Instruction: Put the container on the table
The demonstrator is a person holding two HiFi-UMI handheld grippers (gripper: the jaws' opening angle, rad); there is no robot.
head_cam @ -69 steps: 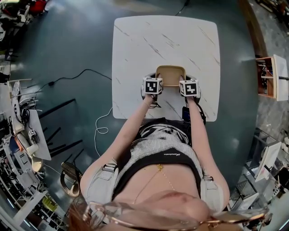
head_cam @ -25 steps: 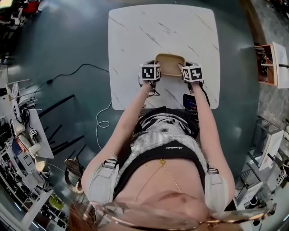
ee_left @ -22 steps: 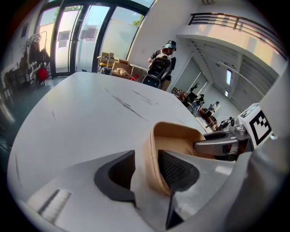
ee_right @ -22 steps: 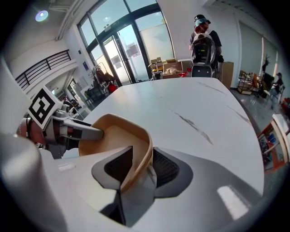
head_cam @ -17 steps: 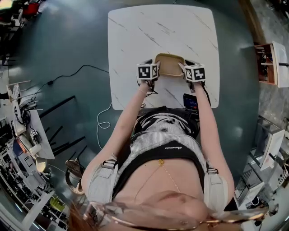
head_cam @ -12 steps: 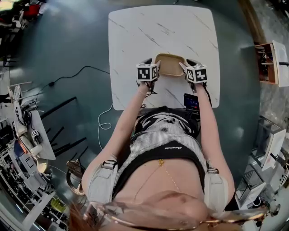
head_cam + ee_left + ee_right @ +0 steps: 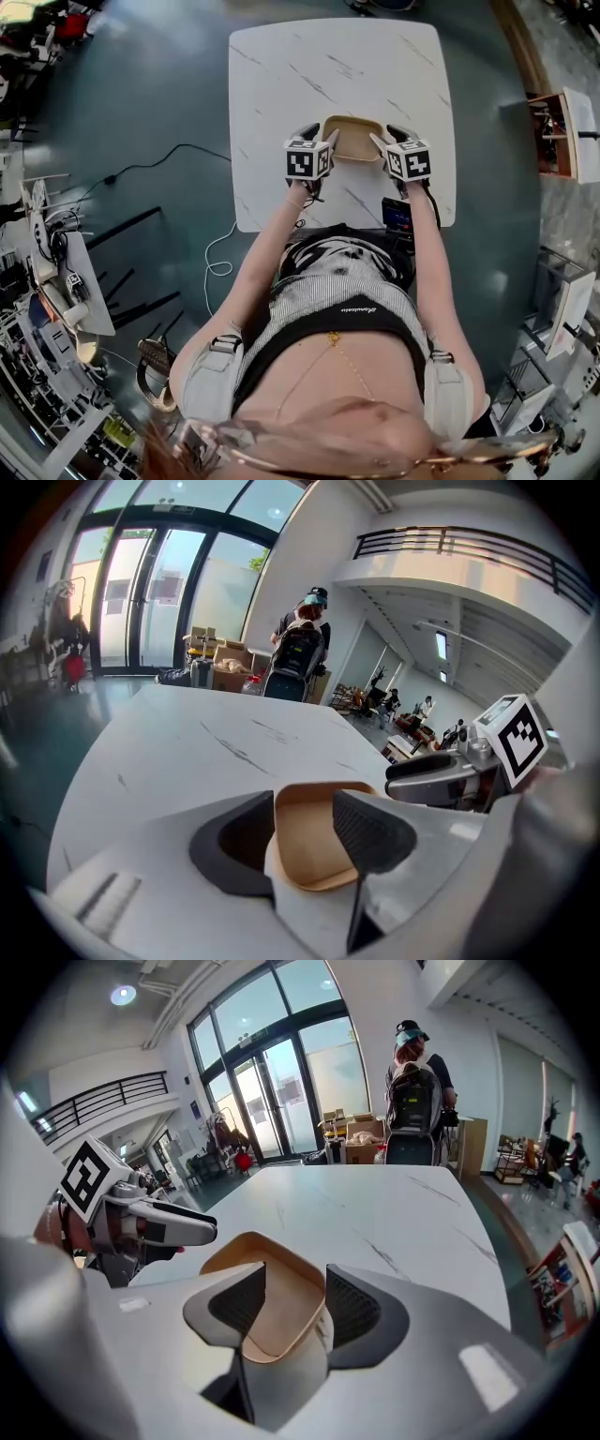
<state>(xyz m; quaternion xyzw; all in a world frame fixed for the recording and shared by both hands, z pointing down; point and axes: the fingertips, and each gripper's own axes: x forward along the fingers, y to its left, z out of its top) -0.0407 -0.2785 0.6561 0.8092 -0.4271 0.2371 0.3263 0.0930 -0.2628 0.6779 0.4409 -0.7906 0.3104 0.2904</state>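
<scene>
A tan, shallow, square container [image 7: 353,139] rests on the white marble table [image 7: 328,66], near its front edge. My left gripper [image 7: 319,137] hangs just left of it, open. In the left gripper view the container [image 7: 314,846] shows through the gap of that gripper [image 7: 305,803], untouched by the pads. My right gripper [image 7: 388,137] hangs at the container's right side; its jaws have just been opening. In the right gripper view the container [image 7: 272,1312] lies below the spread jaws of this gripper [image 7: 292,1290], apart from both pads.
A dark phone-like device [image 7: 396,214] lies at the table's front right edge. A white cable [image 7: 208,264] trails on the floor to the left. A wooden shelf [image 7: 561,145] stands at the right. Beyond the table's far end a person with a backpack [image 7: 415,1101] stands.
Both grippers have lifted off the container and drawn slightly apart from its sides. The container stays flat on the table.
</scene>
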